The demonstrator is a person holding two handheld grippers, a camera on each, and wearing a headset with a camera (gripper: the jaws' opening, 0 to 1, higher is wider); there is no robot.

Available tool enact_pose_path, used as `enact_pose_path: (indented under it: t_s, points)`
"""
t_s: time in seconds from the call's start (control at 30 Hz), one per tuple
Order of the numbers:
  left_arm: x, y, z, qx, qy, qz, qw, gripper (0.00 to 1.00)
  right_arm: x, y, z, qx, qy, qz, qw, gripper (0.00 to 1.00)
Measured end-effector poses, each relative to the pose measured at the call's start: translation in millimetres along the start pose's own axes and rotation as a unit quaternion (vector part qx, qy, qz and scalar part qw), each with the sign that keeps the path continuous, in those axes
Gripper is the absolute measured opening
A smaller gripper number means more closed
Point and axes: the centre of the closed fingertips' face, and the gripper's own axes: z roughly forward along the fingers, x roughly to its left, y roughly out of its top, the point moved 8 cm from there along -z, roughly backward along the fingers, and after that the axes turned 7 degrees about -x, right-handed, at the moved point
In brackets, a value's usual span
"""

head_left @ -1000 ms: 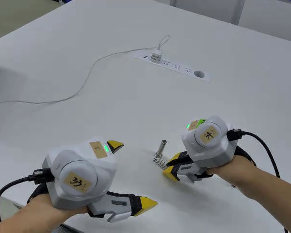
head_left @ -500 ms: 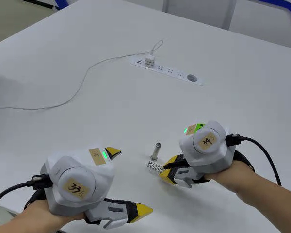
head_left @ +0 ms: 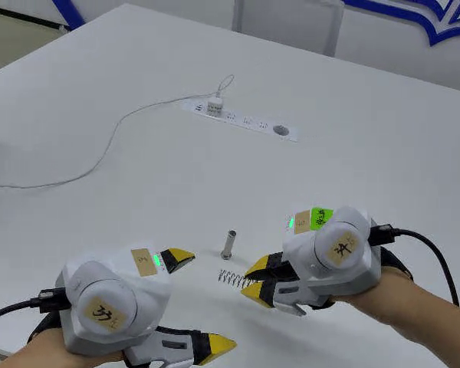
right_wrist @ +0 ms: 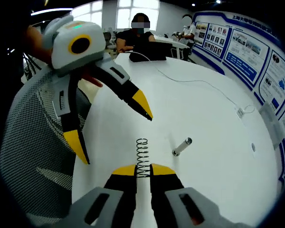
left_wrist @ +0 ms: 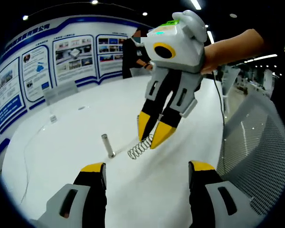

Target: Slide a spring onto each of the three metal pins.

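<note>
Fingers of the right gripper are closed on one end of the spring and pinch it between the yellow tips. The rest of the coil sticks out free from them. In the head view the spring points to about 9 o'clock from this gripper and lies low over the white counter. I cannot tell if its free end touches the surface.

The left gripper has its fingers spread wide and holds nothing. It waits at about 8 o'clock from the spring, apart from it.

One metal pin stands upright on the counter, just beside the free end of the spring, at about 12 o'clock from it. No spring is on it yet. Far behind, at 12 o'clock, a power strip lies with a thin cable that runs off to 9 o'clock.

I judge that the step in hand is to bring the picked spring to this pin, so the task is near its beginning. The next move calls for lifting the spring above the top of the pin, turning it until the coil stands in line with the pin, and then lowering the open end over the tip. The pin looks loose, so a push from the side could knock it over. The empty left gripper could steady it.
</note>
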Motion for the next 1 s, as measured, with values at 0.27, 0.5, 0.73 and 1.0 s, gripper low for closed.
enact_pose_path:
  t_s: [0.27, 0.5, 0.73, 1.0]
  points:
    - [-7.2, 7.9, -0.4, -0.032, -0.032, -0.003, 0.9990, 0.53, 18.8, -1.9, -15.2, -0.021, 0.010, -0.007, 0.9997, 0.11]
    - [-16.4, 10.4, 0.7, -0.036, -0.063, 0.015, 0.9973, 0.43, 26.5, 2.4, -21.5, -0.027, 0.007, -0.022, 0.9994, 0.11]
    - [-18.2, 14.0, 1.5, -0.047, -0.073, 0.026, 0.9959, 0.35, 27.4, 3.5, -25.6, -0.029, 0.008, -0.030, 0.9991, 0.11]
    - [-17.2, 19.5, 1.1, -0.057, -0.077, 0.047, 0.9943, 0.23, 29.8, 5.2, -28.8, -0.029, 0.010, -0.034, 0.9990, 0.11]
